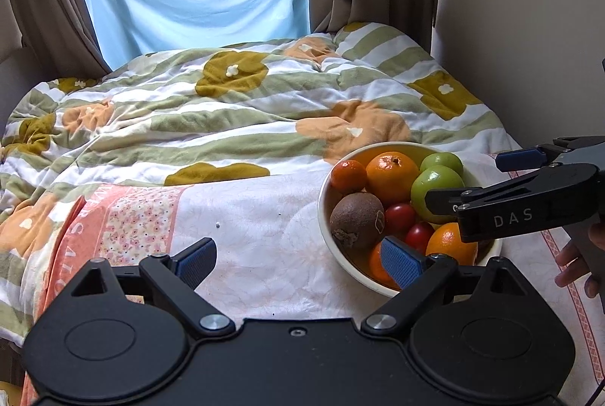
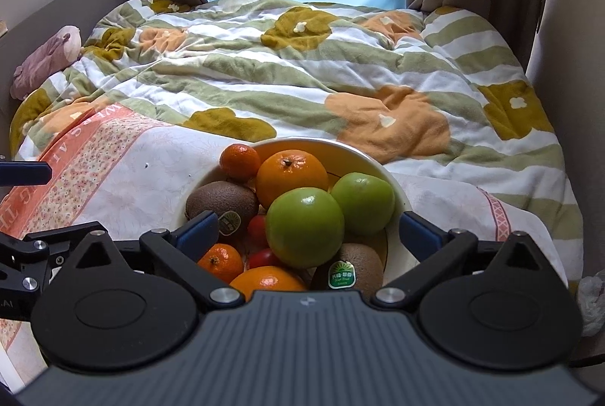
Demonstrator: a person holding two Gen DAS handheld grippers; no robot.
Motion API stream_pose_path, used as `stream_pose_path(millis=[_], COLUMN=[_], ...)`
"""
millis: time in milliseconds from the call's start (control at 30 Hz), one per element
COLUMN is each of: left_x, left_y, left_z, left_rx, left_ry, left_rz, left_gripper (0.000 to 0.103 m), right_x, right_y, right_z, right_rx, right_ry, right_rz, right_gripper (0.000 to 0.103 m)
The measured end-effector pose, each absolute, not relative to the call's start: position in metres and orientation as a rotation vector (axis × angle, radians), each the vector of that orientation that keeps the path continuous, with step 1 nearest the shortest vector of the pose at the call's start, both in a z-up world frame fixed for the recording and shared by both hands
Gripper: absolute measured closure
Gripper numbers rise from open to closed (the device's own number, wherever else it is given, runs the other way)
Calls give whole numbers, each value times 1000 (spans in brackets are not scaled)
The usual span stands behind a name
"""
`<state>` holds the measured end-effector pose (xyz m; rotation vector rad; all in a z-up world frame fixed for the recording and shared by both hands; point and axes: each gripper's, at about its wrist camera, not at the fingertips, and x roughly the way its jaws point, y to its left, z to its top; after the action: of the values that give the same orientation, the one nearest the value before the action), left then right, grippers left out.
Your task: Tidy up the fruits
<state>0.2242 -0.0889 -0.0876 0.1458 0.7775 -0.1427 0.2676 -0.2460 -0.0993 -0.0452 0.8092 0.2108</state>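
On bed (image 2: 340,73), bowl (image 2: 363,150) of fruit; both tools gape empty.

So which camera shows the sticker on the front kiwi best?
The right wrist view: the green and white sticker faces the camera on the front kiwi. The left wrist view hides that kiwi behind the right gripper.
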Motion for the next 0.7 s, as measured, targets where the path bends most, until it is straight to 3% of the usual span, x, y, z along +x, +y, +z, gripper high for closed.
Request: stream_pose_path(millis=[500,700], left_x=[142,100], left_y=[-50,-32], left_z=[-5,21], left_rx=[68,49], left_ry=[605,535], left_rz=[-171,-152], left_gripper=[7,0], right_x=[155,94], right_y=[-215,-197], right_z=[-3,28], right_rx=[-37,-19], right_ry=[683,657], right_rz=[65,16], right_gripper=[0,0])
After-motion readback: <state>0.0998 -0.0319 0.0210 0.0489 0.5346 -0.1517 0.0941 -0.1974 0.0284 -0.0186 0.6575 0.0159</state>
